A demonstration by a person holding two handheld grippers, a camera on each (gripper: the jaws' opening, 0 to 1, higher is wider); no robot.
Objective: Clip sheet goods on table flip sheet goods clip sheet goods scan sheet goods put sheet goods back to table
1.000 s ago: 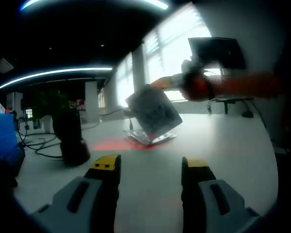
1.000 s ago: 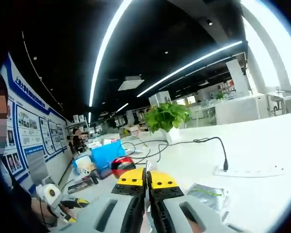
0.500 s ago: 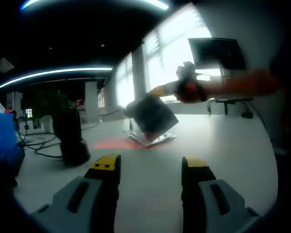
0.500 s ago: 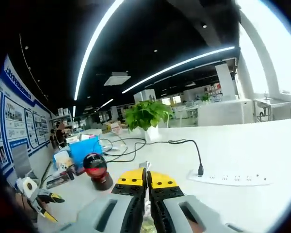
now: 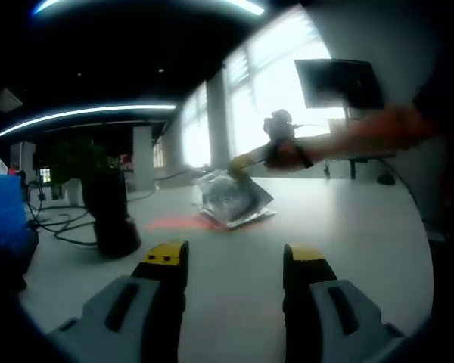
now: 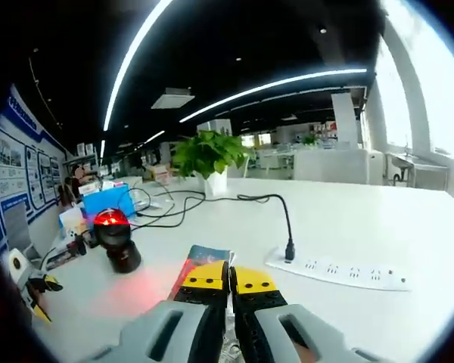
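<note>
Two jaws of the left gripper [image 5: 234, 261] stand apart over bare white table [image 5: 348, 219], grasping nothing — beyond them the sheet goods [image 5: 233, 198] hang low over a red glow. Right gripper [image 6: 228, 278], clenched on the packet, faces the scanner [image 6: 115, 238] and power strip [image 6: 337, 271].

An open-plan office: long ceiling light strips [image 6: 272, 83] are glowing over white desks [image 6: 348, 219], a monitor [image 5: 337, 82], a power strip [image 6: 337, 271].
</note>
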